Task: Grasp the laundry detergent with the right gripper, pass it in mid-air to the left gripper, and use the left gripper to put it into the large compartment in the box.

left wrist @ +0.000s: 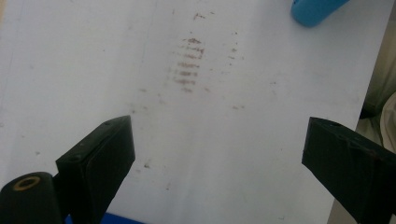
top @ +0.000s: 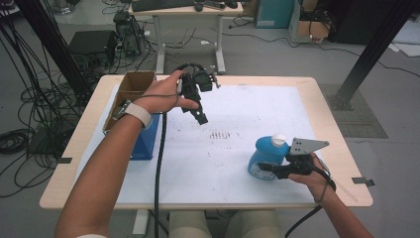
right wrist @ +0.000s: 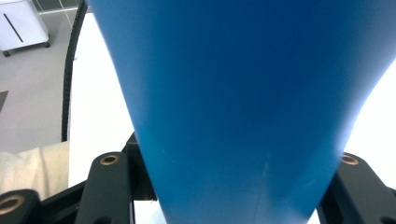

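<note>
- Right tongs (top: 270, 167): clamped on a blue bottle (top: 266, 157) with a white cap (top: 278, 140). The right gripper view has the blue body (right wrist: 243, 107) wedged between both jaws, pads against its sides.
- Bottle position: near the bench's right front part, on the white sheet (top: 237, 148), upright or slightly tilted, cap uppermost. Whether its base rests on the sheet or sits just above it cannot be told.
- Grey three-cornered plate (top: 307, 146) on top of the right tongs, just right of the cap.
- Left tongs (top: 200, 117): held above the sheet's rear-left part, pointing down and toward the middle, well apart from the bottle. Jaws wide, nothing between them; the left gripper view shows bare sheet (left wrist: 210, 140) in the gap.
- Brown smudge marks (top: 220, 134) on the sheet at mid-bench, between the two tongs; also seen ahead of the left jaws (left wrist: 189, 65). A blue edge of the bottle (left wrist: 313, 10) sits at the top of that view.
- Open cardboard box (top: 132, 85) at the bench's left rear edge, a blue box (top: 146, 141) just in front of it, both beside the left wrist, which wears a watch (top: 136, 113).
</note>
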`<state>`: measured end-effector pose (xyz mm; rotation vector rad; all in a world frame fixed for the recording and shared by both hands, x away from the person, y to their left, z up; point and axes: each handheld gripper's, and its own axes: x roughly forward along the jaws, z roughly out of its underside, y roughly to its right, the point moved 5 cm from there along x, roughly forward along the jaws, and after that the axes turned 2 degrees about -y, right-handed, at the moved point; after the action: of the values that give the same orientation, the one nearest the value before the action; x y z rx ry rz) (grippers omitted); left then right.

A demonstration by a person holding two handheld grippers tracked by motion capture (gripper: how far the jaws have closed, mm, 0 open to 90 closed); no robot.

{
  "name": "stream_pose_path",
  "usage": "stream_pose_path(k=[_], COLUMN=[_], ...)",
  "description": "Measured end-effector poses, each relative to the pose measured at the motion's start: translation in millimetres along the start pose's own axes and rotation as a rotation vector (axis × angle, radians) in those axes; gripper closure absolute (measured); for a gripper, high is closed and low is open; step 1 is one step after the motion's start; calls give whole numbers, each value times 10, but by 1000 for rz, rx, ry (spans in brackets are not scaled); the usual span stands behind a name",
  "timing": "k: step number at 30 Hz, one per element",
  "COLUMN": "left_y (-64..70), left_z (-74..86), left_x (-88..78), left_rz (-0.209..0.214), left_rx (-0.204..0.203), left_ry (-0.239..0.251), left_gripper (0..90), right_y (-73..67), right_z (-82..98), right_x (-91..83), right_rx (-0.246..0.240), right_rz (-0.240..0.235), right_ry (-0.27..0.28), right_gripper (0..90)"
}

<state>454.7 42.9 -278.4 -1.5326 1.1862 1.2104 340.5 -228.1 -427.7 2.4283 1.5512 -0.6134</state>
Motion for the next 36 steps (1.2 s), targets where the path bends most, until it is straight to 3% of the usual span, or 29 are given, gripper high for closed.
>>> stream_pose_path(k=[7,10,14,36], left_y=[2,1,-4,7], left_z=[9,9,6,-1], left_x=[3,10,10,10], left_rz=[3,6,1,1], left_rx=[-3,-4,-1,0], left_ry=[0,2,2,1], left_gripper=[97,97,97,97], right_y=[2,-5,-2,-2], right_z=[-1,-7,-2,-1], right_x=[-2,14,0,8], right_rx=[-2,10,5,5], right_rz=[-1,-8,-7,-14], right_ry=[-3,23,2,14], right_gripper=[427,427,427,427])
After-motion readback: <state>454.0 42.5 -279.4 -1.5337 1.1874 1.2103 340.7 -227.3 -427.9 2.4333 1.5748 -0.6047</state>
